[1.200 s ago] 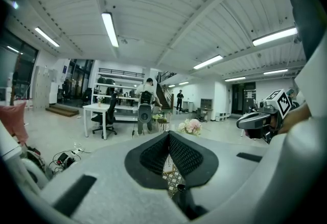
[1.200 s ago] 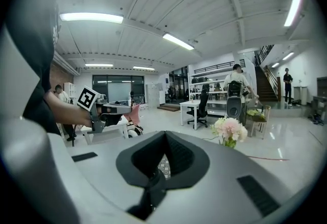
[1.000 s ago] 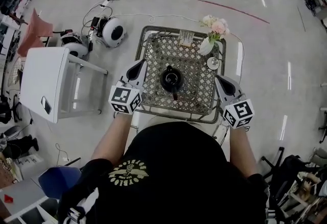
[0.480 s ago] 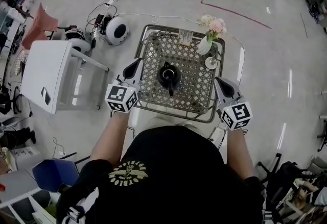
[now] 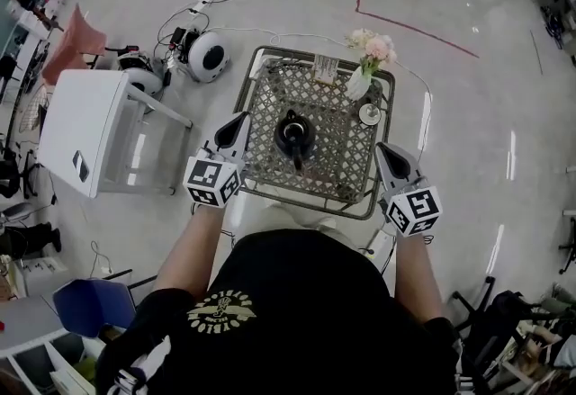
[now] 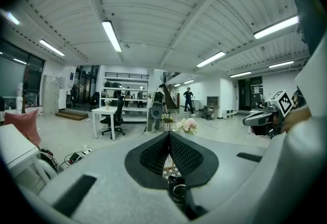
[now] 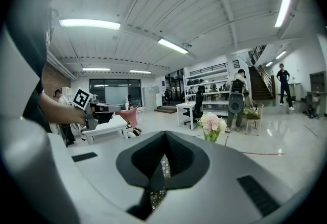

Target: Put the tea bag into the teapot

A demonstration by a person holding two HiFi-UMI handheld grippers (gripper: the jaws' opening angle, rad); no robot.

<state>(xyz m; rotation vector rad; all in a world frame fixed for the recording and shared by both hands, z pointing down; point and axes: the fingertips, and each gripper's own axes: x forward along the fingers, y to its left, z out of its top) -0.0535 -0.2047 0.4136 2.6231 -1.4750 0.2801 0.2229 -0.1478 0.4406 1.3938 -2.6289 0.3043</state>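
Black shirt with yellow emblem

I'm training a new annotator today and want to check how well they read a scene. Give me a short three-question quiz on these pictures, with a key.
1. True or false: the black teapot stands near the middle of the lattice-top table.
2. In the head view, what stands near the table's far right corner? A) a vase of flowers B) a mug C) a stack of plates
3. Short answer: is the left hand-held gripper or the right hand-held gripper holding anything?

Key: 1 true. 2 A. 3 No: both have their jaws together with nothing between them, one on each side of the table.
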